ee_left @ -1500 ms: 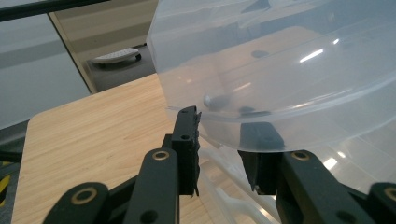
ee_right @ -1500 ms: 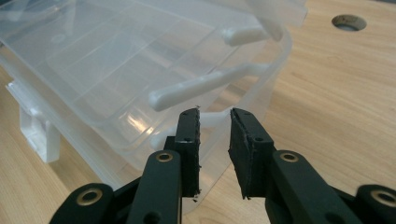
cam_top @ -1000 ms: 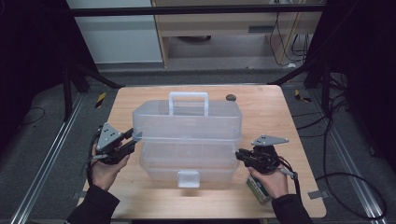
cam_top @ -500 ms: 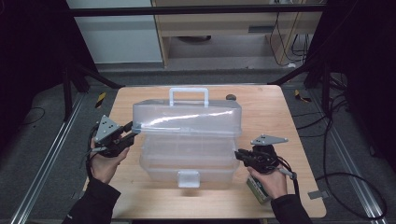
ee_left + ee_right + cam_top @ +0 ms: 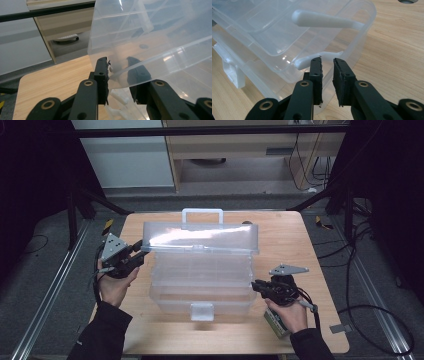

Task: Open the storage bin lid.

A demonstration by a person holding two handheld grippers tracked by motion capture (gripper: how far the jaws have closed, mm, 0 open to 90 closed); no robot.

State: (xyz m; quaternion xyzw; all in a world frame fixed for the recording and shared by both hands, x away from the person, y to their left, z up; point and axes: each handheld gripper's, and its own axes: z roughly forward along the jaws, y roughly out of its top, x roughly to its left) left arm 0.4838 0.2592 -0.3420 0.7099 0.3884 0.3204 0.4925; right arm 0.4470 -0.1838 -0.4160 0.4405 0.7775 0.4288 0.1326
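Two grippers work the clear plastic organiser box [image 5: 202, 280] at the middle of the wooden table [image 5: 300, 235]: the left gripper [image 5: 136, 256] has its jaws clamped on the left edge of the lid [image 5: 200, 237], holding it up so the tiered trays lie open. The right gripper [image 5: 256, 285], jaws nearly closed, pinches the box's right rim, likely to steady the base against the lift.
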